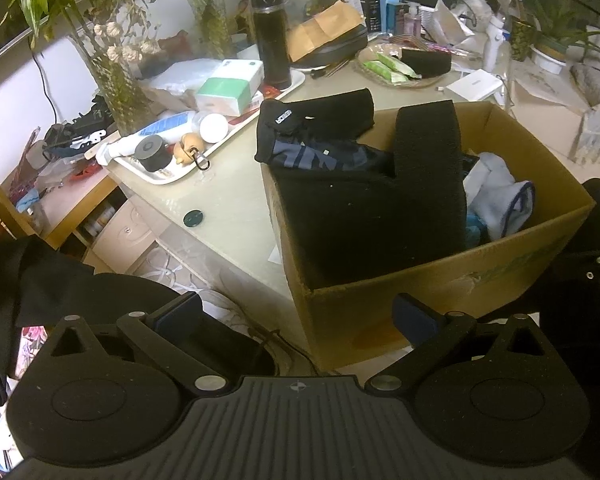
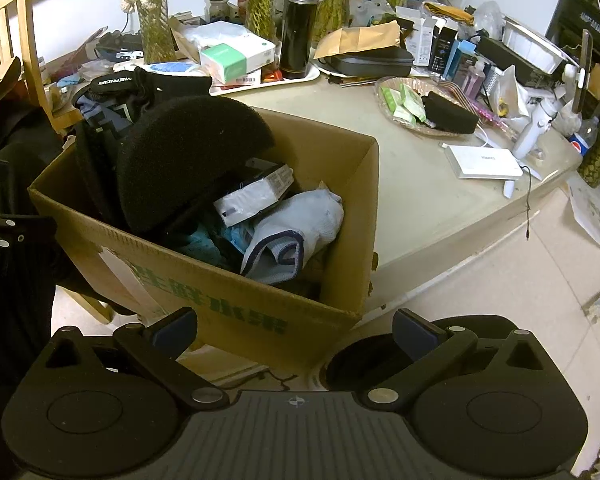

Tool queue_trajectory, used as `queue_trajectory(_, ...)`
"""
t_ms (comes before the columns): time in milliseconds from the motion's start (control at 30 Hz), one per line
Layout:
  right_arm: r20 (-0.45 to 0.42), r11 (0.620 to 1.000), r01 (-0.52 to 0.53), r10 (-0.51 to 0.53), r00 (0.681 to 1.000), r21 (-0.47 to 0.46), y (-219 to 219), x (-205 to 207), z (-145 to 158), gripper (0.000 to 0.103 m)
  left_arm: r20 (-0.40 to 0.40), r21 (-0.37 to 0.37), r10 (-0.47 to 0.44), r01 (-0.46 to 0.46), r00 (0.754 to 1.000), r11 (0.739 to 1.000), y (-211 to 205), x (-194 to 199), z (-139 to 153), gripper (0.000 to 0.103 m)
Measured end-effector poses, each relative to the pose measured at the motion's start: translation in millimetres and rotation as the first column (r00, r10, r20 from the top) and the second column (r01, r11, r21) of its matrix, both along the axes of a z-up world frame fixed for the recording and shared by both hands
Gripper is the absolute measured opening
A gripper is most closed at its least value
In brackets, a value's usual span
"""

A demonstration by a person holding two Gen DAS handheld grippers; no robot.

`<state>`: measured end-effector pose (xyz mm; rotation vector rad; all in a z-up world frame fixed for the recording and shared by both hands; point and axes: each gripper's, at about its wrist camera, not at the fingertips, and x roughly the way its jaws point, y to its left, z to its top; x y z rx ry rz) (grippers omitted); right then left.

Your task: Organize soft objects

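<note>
While both grippers hang empty, the left gripper (image 1: 298,316) and right gripper (image 2: 296,330) with fingers spread wide just before the cardboard box (image 1: 420,292) at the bench's near edge, the black foam piece (image 2: 188,152) juts above the rim; pressing it down flat beside the pale cloth (image 2: 300,220) would probably come first, ahead of the far foam block (image 2: 450,114) in the basket (image 2: 384,92).

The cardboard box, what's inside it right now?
Inside the cardboard box: a big black foam piece on top, a folded pale blue cloth, a white packet and teal fabric. The foam covers whatever lies beneath.
</note>
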<state>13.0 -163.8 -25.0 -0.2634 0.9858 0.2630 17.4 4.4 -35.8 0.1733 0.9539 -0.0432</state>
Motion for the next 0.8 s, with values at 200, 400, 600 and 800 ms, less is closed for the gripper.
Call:
queue_trajectory(200, 0.006, 1.0, 0.002, -0.002, 1.0, 0.006, -0.9, 0.2, 1.5, 0.103, 0.005, 0.01, -0.009, 0.009, 1.0, 1.0, -2.4, -0.9, 1.0, 0.103)
queue_trajectory(400, 0.006, 1.0, 0.006, -0.006, 1.0, 0.014, -3.0, 0.9, 2.0, 0.103, 0.007, 0.004, -0.012, 0.012, 1.0, 1.0, -3.3, -0.6, 2.1, 0.103)
queue_trajectory(600, 0.009, 1.0, 0.011, -0.011, 1.0, 0.022, -4.5, 0.9, 2.6, 0.103, 0.018, -0.003, -0.015, 0.015, 1.0, 1.0, -4.2, -1.9, 4.0, 0.103)
queue_trajectory(800, 0.008, 1.0, 0.011, -0.011, 1.0, 0.024, -5.1, 0.9, 3.0, 0.103, 0.02, -0.01, -0.014, 0.014, 1.0, 1.0, -4.4, -1.6, 5.5, 0.103)
